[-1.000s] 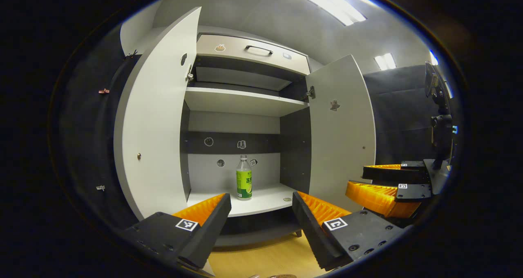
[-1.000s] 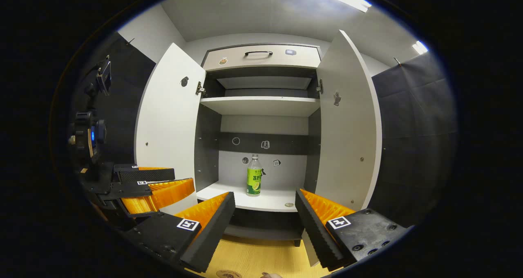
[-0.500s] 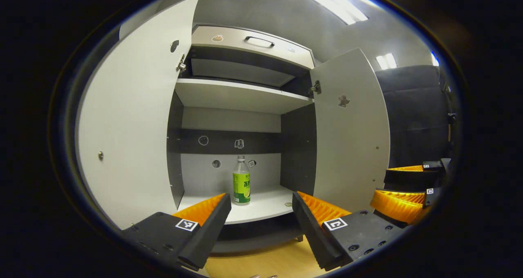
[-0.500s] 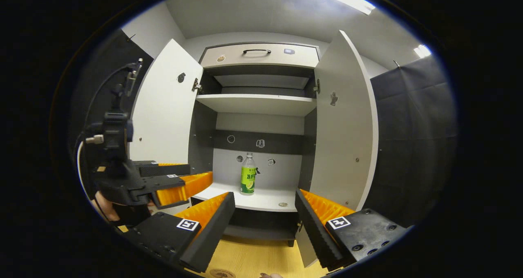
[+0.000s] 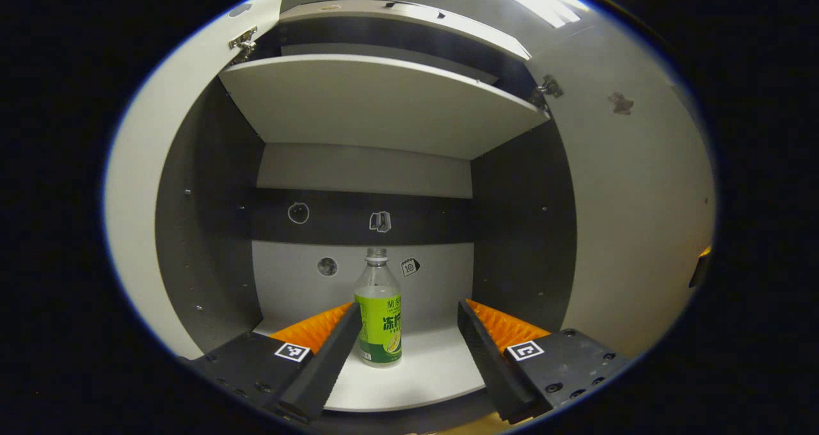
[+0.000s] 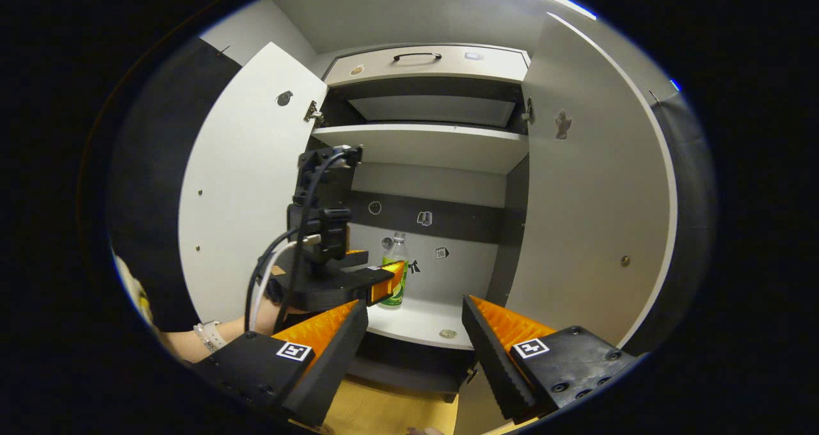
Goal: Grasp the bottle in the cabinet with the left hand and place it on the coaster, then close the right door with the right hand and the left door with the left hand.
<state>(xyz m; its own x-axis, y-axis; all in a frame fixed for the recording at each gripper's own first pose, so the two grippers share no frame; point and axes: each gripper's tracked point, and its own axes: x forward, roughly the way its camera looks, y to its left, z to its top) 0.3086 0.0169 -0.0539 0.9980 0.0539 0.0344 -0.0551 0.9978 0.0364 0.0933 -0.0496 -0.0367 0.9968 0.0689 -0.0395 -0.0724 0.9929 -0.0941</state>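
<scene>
Nothing done yet: bottle (image 5: 379,320) upright on shelf (image 5: 422,371), ungrasped between spread left claw (image 5: 406,339); both doors open; right claw (image 6: 414,339) spread, empty.

A: Where to find the bottle (image 5: 379,316)?

B: Just left of 6 o'clock in the left gripper view, standing upright on the white lower shelf of the cabinet (image 5: 518,230), towards the back. Clear plastic, with a bright green label wrapped round the lower half and a narrow neck above.

A: And the look of the cabinet inside?

B: Dark side walls, a pale back panel crossed by a dark band, and a white shelf overhead at 12 o'clock.

A: What of the left door (image 6: 246,185) and the right door (image 6: 588,198)?

B: Both white and flat, both swung wide open. Seen in the right gripper view at 9 o'clock and 3 o'clock, hinged at the cabinet's front edges.
</scene>
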